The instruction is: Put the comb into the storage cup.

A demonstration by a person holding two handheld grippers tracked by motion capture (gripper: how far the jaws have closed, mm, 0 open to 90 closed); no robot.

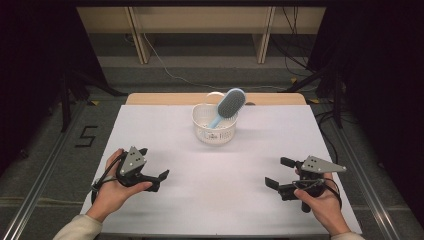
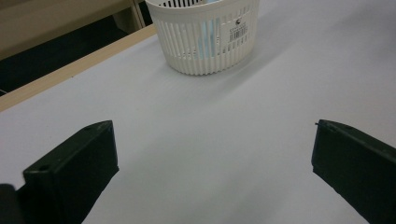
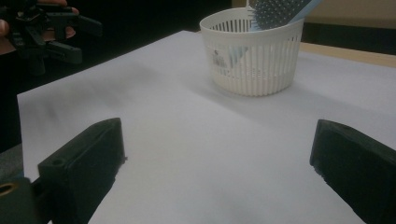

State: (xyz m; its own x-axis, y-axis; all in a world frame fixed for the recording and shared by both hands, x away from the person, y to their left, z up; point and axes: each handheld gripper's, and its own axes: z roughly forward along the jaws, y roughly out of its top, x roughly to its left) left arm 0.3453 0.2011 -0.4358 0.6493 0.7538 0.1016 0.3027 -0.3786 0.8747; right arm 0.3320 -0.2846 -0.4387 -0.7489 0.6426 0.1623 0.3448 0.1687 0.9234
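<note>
A light-blue plastic hairbrush (image 1: 227,106) stands handle-down in a round white slotted plastic basket (image 1: 214,131) at the far middle of the white tabletop (image 1: 220,185). Both left tongs (image 1: 152,177) and right tongs (image 1: 278,173) rest near, open and empty. Judging by this, the next move is reaching forward for the brush.

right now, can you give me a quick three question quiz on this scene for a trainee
1. True or false: the hairbrush lies flat on the table.
2. Which tool is open: A left tool, B right tool, C both?
3. What holds the hairbrush?

Key:
1. False; it stands tilted, handle down, head above the rim.
2. C; both sets of jaws stand wide apart, holding nothing.
3. The white slotted basket.
</note>
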